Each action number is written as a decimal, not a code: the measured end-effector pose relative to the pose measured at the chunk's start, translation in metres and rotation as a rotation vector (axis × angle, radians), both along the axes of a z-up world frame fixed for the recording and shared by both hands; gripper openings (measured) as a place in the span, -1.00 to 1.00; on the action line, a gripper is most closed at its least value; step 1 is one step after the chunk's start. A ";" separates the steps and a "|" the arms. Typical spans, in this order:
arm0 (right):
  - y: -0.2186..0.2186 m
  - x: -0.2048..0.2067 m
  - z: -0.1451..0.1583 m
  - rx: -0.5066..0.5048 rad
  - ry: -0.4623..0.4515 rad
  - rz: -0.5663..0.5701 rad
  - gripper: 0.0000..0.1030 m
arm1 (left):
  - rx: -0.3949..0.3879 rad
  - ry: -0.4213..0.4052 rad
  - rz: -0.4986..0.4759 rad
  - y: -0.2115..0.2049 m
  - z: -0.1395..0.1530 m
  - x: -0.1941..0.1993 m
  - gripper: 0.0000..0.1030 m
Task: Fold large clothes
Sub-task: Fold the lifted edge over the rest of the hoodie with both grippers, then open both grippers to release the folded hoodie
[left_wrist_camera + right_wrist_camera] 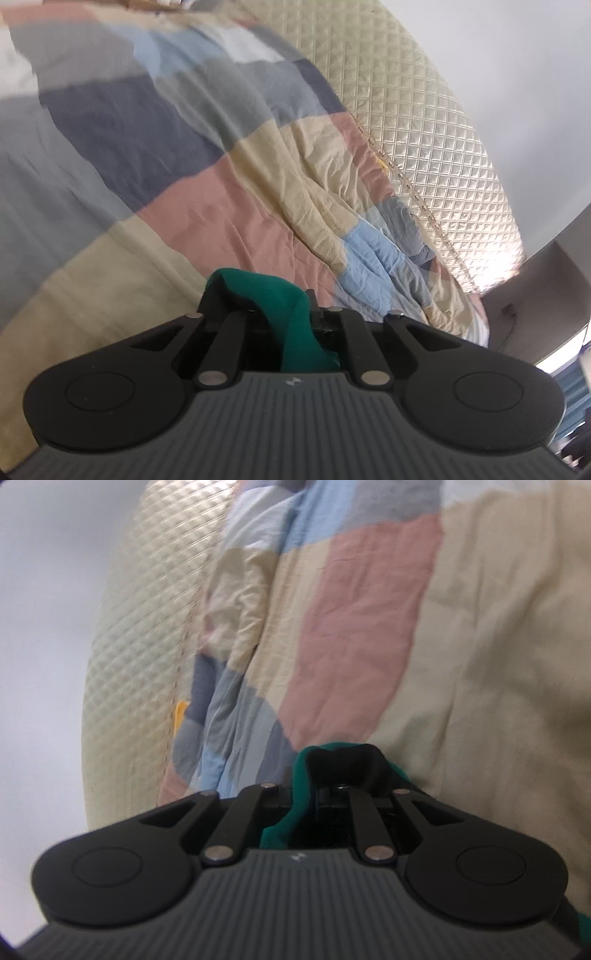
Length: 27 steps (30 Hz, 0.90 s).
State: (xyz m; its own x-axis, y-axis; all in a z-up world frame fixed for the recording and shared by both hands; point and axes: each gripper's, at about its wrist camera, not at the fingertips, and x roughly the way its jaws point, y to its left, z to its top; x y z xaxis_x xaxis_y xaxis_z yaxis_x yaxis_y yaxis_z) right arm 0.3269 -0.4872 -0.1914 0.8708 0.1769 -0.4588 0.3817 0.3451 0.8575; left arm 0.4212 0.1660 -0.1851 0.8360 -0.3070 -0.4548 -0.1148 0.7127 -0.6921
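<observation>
Both the left gripper and the right gripper had their fingers clenched on the dark green knit garment, which ran back from each grip toward the cameras, held above the pastel patchwork quilt on the bed, neither hand evidently nearer.

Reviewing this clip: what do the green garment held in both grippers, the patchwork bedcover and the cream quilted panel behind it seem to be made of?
Green garment: soft matte knit, probably cotton jersey; it drapes limply from the left gripper and the right gripper.
Patchwork bedcover: thin woven cotton-like cloth, matte with fine creases.
Cream quilted panel: padded, slightly shiny, diamond-stitched; could be faux leather or satin.
</observation>
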 end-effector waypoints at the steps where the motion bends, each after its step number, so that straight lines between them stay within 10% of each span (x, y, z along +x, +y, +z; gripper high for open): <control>1: 0.002 -0.005 0.008 -0.015 -0.012 0.011 -0.40 | 0.008 -0.005 0.004 -0.002 0.006 -0.007 -0.38; 3: 0.007 -0.016 0.025 -0.060 -0.036 0.035 0.27 | 0.018 -0.025 0.018 -0.005 0.019 -0.025 0.07; 4: 0.011 -0.023 0.036 -0.091 -0.056 0.053 0.30 | 0.037 -0.043 0.026 -0.007 0.026 -0.034 0.11; 16: 0.096 -0.100 0.136 -0.544 -0.182 0.325 0.31 | 0.307 -0.139 -0.092 -0.064 0.093 -0.136 0.19; 27: 0.178 -0.083 0.088 -0.820 0.024 0.584 -0.02 | 0.385 0.062 -0.242 -0.119 0.044 -0.121 0.21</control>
